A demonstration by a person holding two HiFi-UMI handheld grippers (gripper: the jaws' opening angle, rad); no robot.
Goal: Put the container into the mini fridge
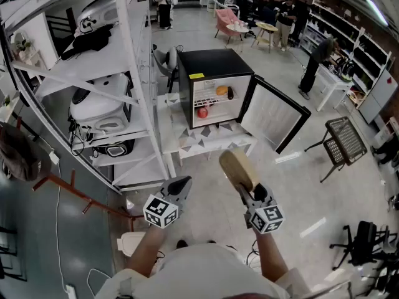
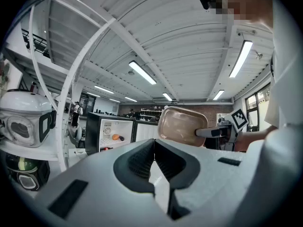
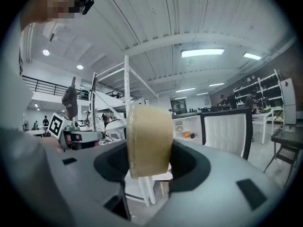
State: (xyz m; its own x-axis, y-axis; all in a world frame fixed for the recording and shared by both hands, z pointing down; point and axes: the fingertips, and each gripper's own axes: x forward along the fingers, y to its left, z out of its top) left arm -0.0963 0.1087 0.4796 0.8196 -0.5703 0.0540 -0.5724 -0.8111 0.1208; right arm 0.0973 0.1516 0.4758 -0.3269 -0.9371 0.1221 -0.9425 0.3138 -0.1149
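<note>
A tan, rounded container (image 1: 239,168) is held on edge in my right gripper (image 1: 248,189), whose jaws press on both of its flat sides; it fills the middle of the right gripper view (image 3: 147,140). From the left gripper view the same container (image 2: 182,126) shows to the right, clamped in the other gripper. My left gripper (image 1: 179,188) hangs beside it, shut and empty, its pads meeting (image 2: 153,161). The black mini fridge (image 1: 215,86) stands ahead on a low white table (image 1: 212,143), door (image 1: 274,115) swung open to the right, with an orange item and a red item on its shelves.
A tall white shelving rack (image 1: 106,92) with helmets and gear stands to the left of the fridge. A black mesh chair (image 1: 343,141) is at the right. People and desks (image 1: 330,83) are further back. Bare floor lies between me and the fridge table.
</note>
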